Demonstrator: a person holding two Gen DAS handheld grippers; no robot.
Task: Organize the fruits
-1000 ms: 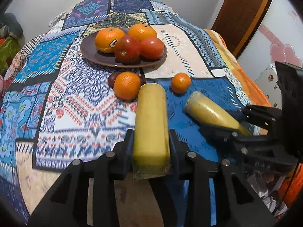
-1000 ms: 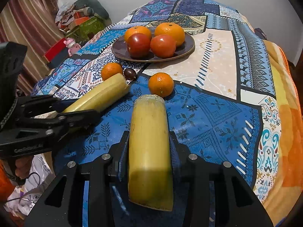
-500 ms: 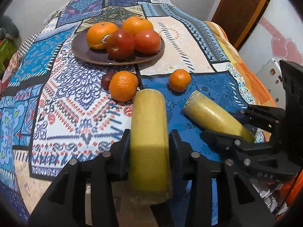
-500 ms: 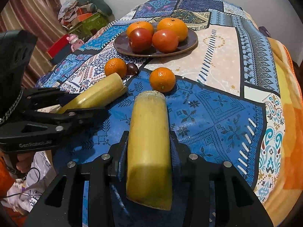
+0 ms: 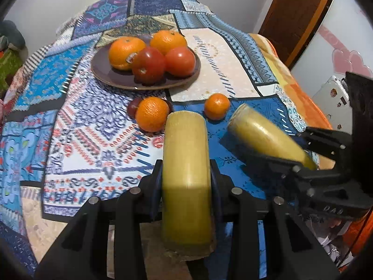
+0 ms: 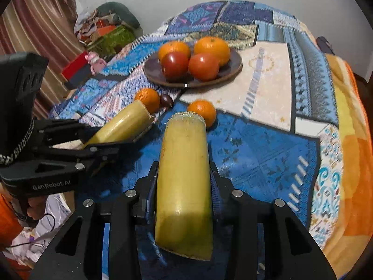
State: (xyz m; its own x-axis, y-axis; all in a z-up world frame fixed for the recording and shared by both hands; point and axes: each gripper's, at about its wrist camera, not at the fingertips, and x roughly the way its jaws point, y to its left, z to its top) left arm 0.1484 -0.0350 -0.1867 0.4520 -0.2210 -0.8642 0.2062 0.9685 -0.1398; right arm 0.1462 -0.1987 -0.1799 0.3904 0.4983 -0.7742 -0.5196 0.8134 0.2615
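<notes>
Nearest my left wrist camera, the left gripper point(image 5: 186, 165) has its fingers point(image 5: 155, 182) closing against the left yellow piece point(image 5: 185, 140). This is a thick cylinder with cut ends, and it lies lengthwise between the pads and juts out past them over the patchwork cover point(image 5: 93, 140). The right wrist camera gives me the matching view. The right gripper point(image 6: 184, 170) has its fingers set narrow, clamped on the right yellow piece point(image 6: 184, 151), which also points away from the lens. Each tool shows in the other's view, so I can see both pieces are carried side by side above the cover, tilted downward and apart from each other. Low on the left of the right camera's view, a hand point(image 6: 35, 207) grips the handle of the left gripper.

Just beyond the two cut ends, three loose fruits lie on the cover. A larger orange point(image 5: 151, 114) touches a small dark fruit point(image 5: 132, 108) on its far left side. A smaller orange point(image 5: 216, 109) sits alone to the right, near the tip of the right yellow piece.

Farther on stands a dark plate point(image 5: 116, 81) holding four fruits bunched together. There are two oranges at the back point(image 5: 127, 52) point(image 5: 167, 40) and two red fruits in front point(image 5: 149, 64) point(image 5: 180, 61). The left red one is darker.

Past the plate the cover runs up to a pale wall. A brown door point(image 5: 298, 11) stands at the far right, and a heap of clutter point(image 6: 107, 32) lies by the curtain at the far left.
</notes>
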